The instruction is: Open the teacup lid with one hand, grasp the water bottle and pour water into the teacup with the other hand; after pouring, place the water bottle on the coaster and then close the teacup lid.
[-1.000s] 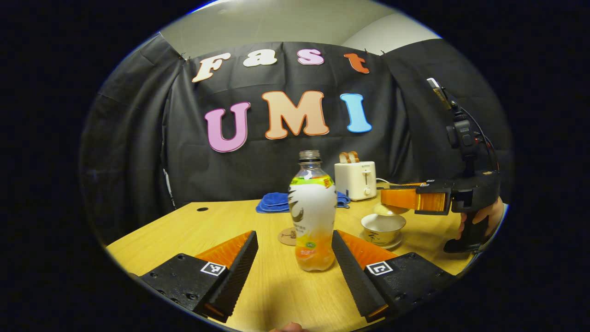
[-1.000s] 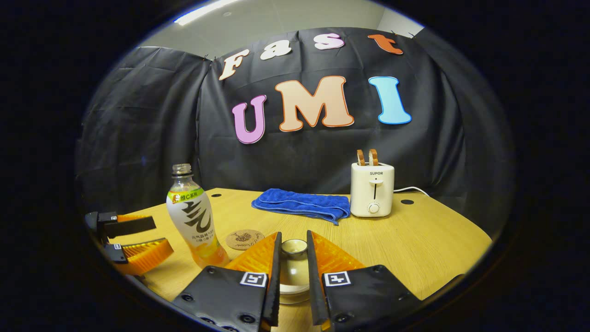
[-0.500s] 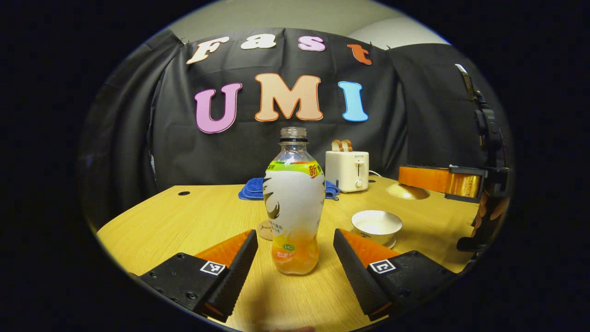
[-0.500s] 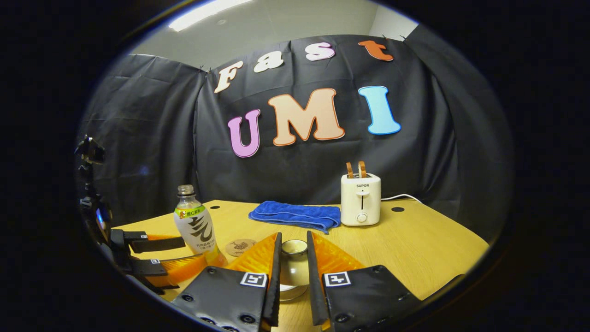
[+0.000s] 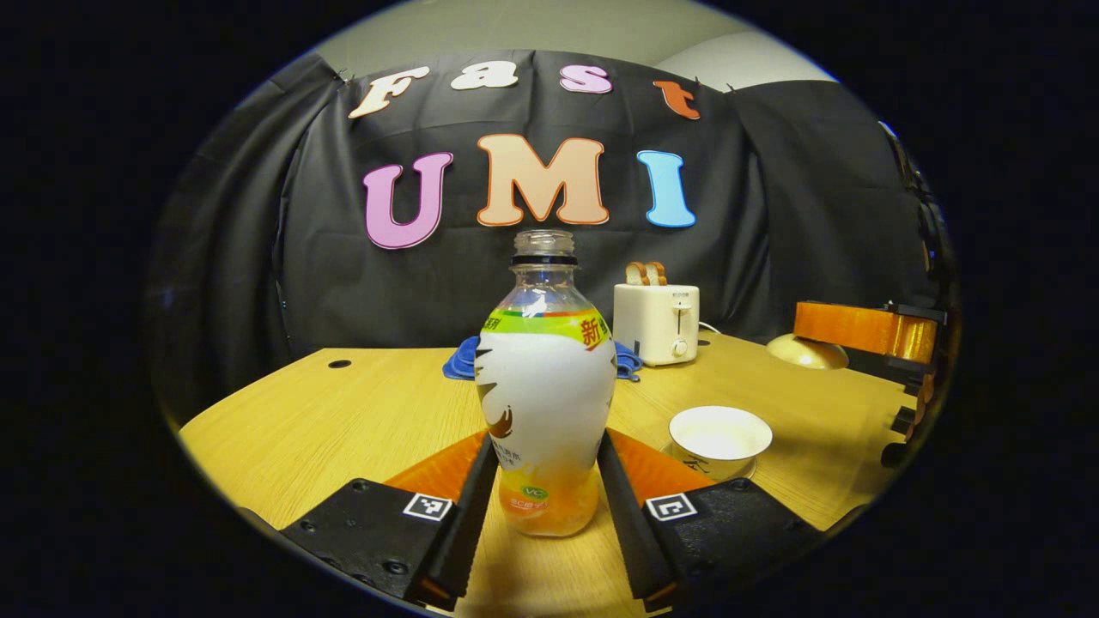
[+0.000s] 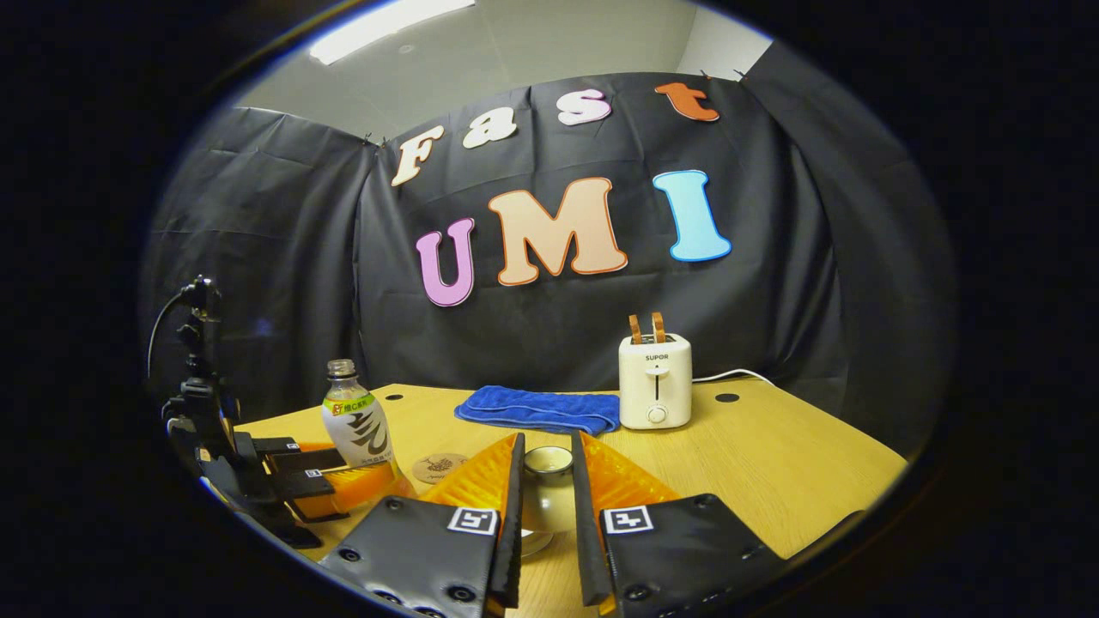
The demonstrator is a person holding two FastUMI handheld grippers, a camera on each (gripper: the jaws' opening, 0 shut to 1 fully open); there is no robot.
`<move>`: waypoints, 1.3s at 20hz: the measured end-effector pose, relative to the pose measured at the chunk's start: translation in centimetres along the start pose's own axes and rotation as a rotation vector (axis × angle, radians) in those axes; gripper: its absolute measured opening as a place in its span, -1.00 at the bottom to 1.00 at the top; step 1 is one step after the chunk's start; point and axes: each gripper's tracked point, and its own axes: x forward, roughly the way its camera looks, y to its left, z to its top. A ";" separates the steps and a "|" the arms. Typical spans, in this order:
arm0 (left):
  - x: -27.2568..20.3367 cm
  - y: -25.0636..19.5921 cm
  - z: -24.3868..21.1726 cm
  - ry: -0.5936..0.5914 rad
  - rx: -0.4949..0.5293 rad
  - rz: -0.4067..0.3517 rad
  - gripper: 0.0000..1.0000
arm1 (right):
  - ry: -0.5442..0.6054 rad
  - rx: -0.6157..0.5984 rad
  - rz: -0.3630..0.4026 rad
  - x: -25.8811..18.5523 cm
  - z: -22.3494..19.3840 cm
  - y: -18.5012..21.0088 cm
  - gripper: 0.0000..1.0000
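Left gripper (image 5: 541, 506) closed against the lower body of the upright, capless water bottle (image 5: 544, 403) standing between its fingers. Likely light, thin-walled and slick; best held low and gently, kept level. Right of those fingers, open teacup (image 5: 719, 439) with bare table (image 5: 343, 412) around it. Right gripper (image 6: 546, 515) clamped on the teacup lid (image 6: 548, 461), raised well off the table; lid likely brittle.

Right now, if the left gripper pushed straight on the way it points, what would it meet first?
The water bottle. It already stands between the left gripper's two fingers, which look closed against its lower sides, so any push forward carries the bottle. Beyond it lies the blue towel, though depth there is unclear.
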 end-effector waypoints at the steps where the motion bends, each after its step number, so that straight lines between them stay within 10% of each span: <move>1: -0.1 0.1 0.0 0.001 0.007 0.002 0.32 | 0.001 0.002 -0.003 -0.1 0.0 -0.3 -0.39; 13: 0.7 0.5 0.3 0.044 0.249 0.042 0.16 | -0.004 -0.005 -0.047 -1.2 0.1 -3.4 -0.39; 26: 0.6 1.8 0.1 0.085 0.740 0.099 0.14 | -0.020 0.029 -0.081 -1.9 0.7 -5.9 -0.37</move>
